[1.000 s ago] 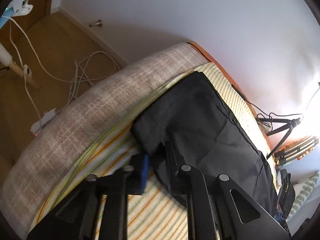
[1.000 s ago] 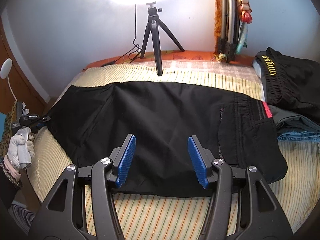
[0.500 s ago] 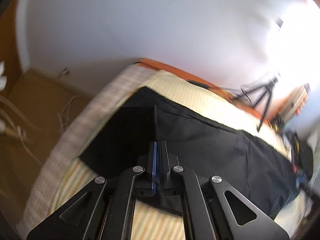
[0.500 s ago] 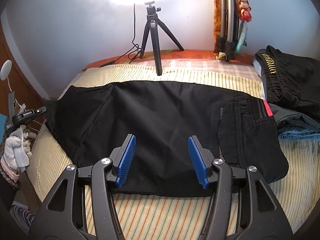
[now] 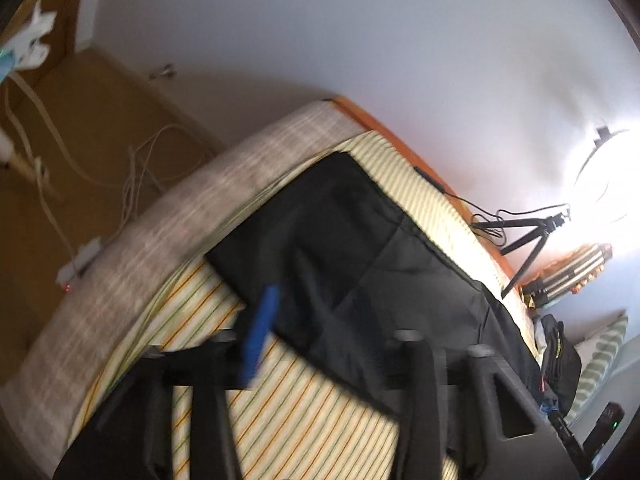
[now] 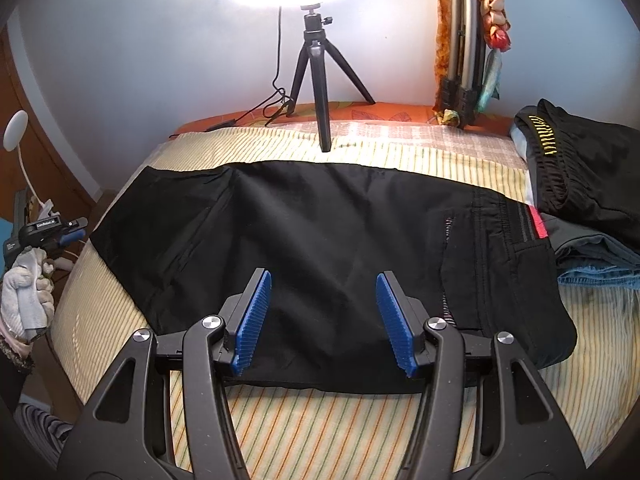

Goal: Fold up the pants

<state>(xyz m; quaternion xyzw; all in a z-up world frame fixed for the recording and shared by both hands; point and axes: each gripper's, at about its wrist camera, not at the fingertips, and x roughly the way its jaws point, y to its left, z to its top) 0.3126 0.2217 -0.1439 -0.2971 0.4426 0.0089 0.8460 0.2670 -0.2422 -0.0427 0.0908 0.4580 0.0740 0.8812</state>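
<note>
Black pants [image 6: 320, 220] lie spread lengthwise across the striped bed sheet [image 6: 320, 432], waistband to the right and leg ends to the left. My right gripper [image 6: 324, 316] hovers open over their near edge, with nothing between its blue pads. In the blurred left wrist view my left gripper [image 5: 332, 320] is over the leg end of the pants [image 5: 320, 240]. Its jaws are opening and no cloth is pinched between them. The right wrist view shows the left gripper [image 6: 68, 234] beside the bed's left edge, held by a gloved hand [image 6: 24, 292].
A small black tripod [image 6: 316, 80] with a bright ring light stands on the far side of the bed. Folded clothes [image 6: 580, 168] are stacked at the right. Left of the bed, cables and a power strip [image 5: 80, 260] lie on the wooden floor.
Half a second ago the left gripper was shut on the leg end; now it has let go, opened and lifted away. The right gripper has not moved.
</note>
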